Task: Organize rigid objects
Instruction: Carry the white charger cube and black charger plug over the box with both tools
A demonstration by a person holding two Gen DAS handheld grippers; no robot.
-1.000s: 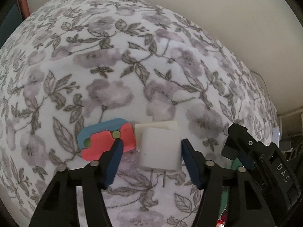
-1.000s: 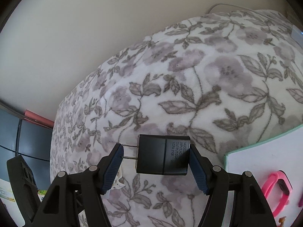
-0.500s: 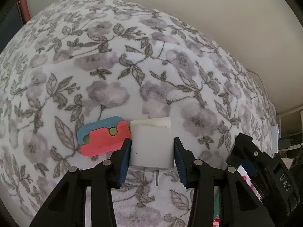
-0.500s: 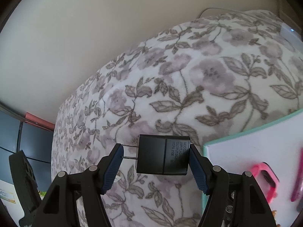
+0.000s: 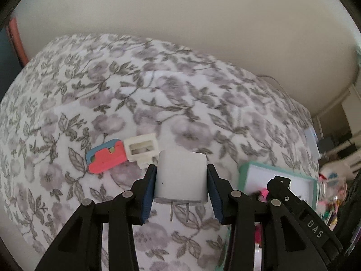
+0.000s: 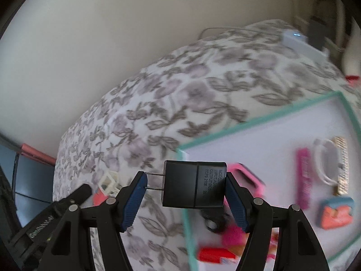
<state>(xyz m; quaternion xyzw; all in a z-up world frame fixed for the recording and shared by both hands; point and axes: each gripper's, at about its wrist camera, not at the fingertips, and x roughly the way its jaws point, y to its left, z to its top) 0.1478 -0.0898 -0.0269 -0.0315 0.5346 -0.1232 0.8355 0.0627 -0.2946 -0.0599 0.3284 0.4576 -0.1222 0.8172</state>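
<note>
My left gripper (image 5: 181,192) is shut on a white plug charger (image 5: 180,178), prongs toward the camera, held above the floral blanket (image 5: 158,103). On the blanket behind it lie a red-and-blue block (image 5: 106,158) and a white frame piece (image 5: 141,148). My right gripper (image 6: 187,194) is shut on a black plug charger (image 6: 194,185). The prongs rest against the left pad and the body against the right pad. It hangs over the near corner of the teal-rimmed white tray (image 6: 248,122).
The tray holds several small things: pink pieces, a white cable loop (image 6: 327,162), a glittery clip (image 6: 341,164) and a red-and-blue block (image 6: 336,212). A white device (image 6: 295,38) with a light and a cable sits at the blanket's far edge by the wall.
The left jaws closed on the white charger and lifted it off the blanket, uncovering the white frame piece. The right gripper carried the black charger across to the tray's corner.
</note>
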